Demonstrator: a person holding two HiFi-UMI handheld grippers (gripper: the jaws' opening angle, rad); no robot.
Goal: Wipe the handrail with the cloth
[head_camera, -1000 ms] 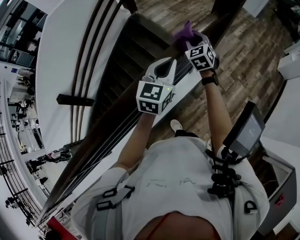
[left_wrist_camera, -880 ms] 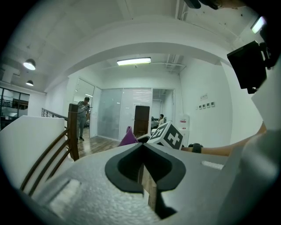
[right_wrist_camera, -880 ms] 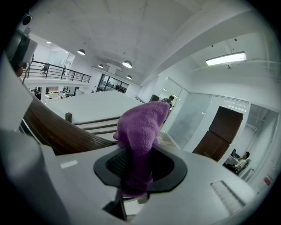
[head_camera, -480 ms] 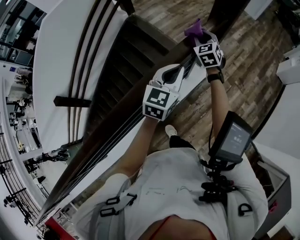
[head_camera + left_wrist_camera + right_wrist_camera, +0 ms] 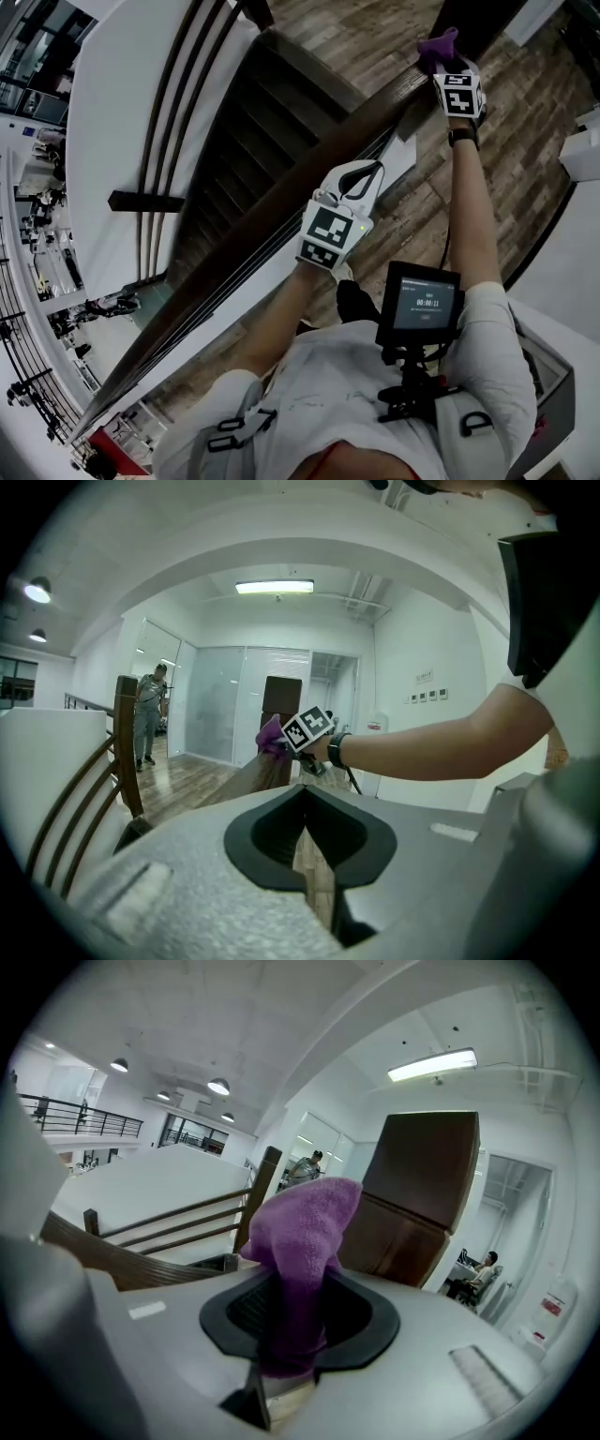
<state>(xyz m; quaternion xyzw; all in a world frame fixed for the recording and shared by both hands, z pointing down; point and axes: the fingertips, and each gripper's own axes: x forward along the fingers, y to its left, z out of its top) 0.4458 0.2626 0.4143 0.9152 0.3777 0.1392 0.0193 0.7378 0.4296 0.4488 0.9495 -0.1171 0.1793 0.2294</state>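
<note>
Cloth (image 5: pixel 302 1232), purple terry that looks soft and light, is pinched low between the right gripper's (image 5: pixel 292 1340) closed jaws. Its free bunch sits at the far end of the dark handrail (image 5: pixel 380 105), just short of the post (image 5: pixel 422 1185). It may slip, so hold it deep. The left gripper (image 5: pixel 359 176), jaws together and empty, hangs beside the rail nearer the person, with the open stairwell beyond.

The head view looks steeply down from above the person onto the handrail (image 5: pixel 234 258), taking in both arms, the left tongs (image 5: pixel 361 178) and, farther along, the right tongs (image 5: pixel 441 64). The left gripper view faces along the rail from low over it and shares the right tongs and the purple cloth (image 5: pixel 270 735) (small there, well ahead). The right gripper view sits close behind the cloth, facing a dark post (image 5: pixel 422 1185).
</note>
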